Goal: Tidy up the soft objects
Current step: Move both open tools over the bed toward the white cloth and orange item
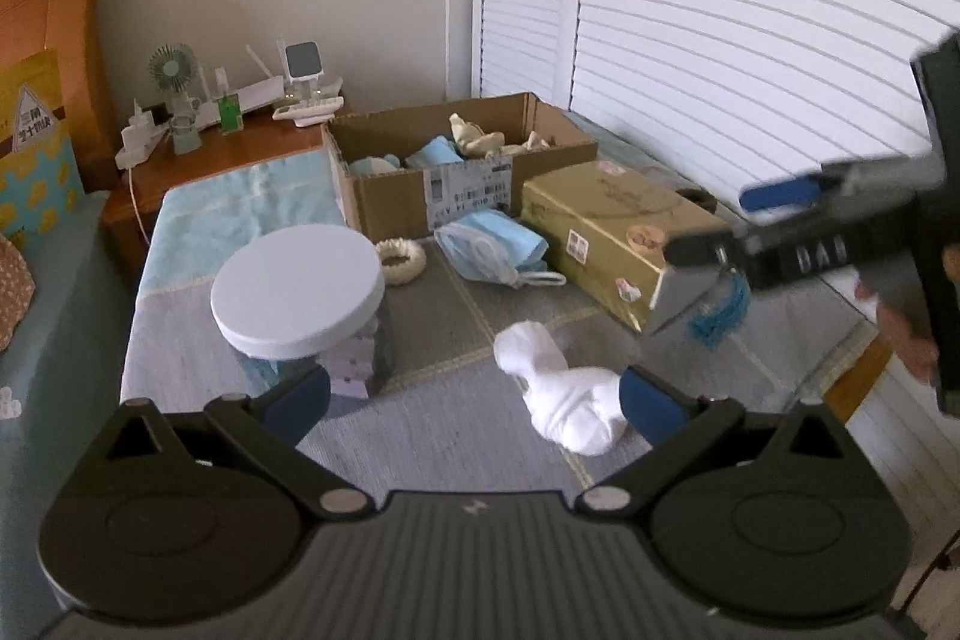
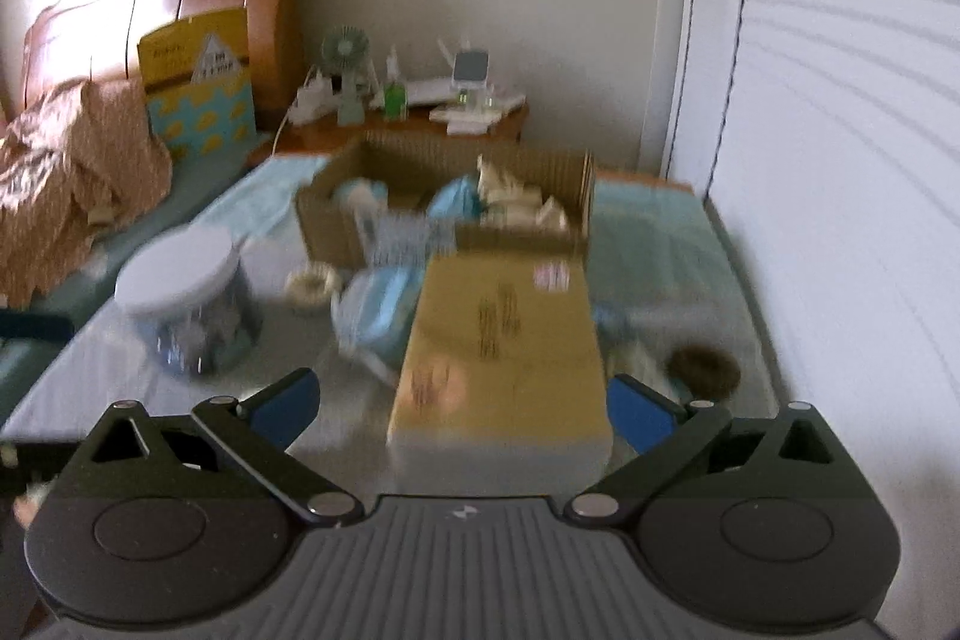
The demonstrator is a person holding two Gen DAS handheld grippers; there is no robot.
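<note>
A: Left gripper spread wide, nothing between the pads. White sock bundle lies on the mat just ahead and to its right, its near end touching or just beside the right blue fingertip – cannot tell which

B: Axis of the bundle?

A: Runs diagonally, far-left to near-right. Jaws would need to shift right and turn some to straddle it across the narrow way – my judgement

B: Right gripper?

A: Also spread, holding nothing. Its own view is blurred; the gold box sits between its fingers' line of sight, close in. From the left view it hangs above the box's near corner, off to the sock's right. Left is the nearer one

B: Destination?

A: Likely the cardboard box beyond, already holding pale cloth items. Face masks and a cream scrunchie lie in front of it

B: Room to move?

A: Open mat around the sock. White-lidded tin stands to the left, gold box to the right; the lane between them leads to the carton
</note>
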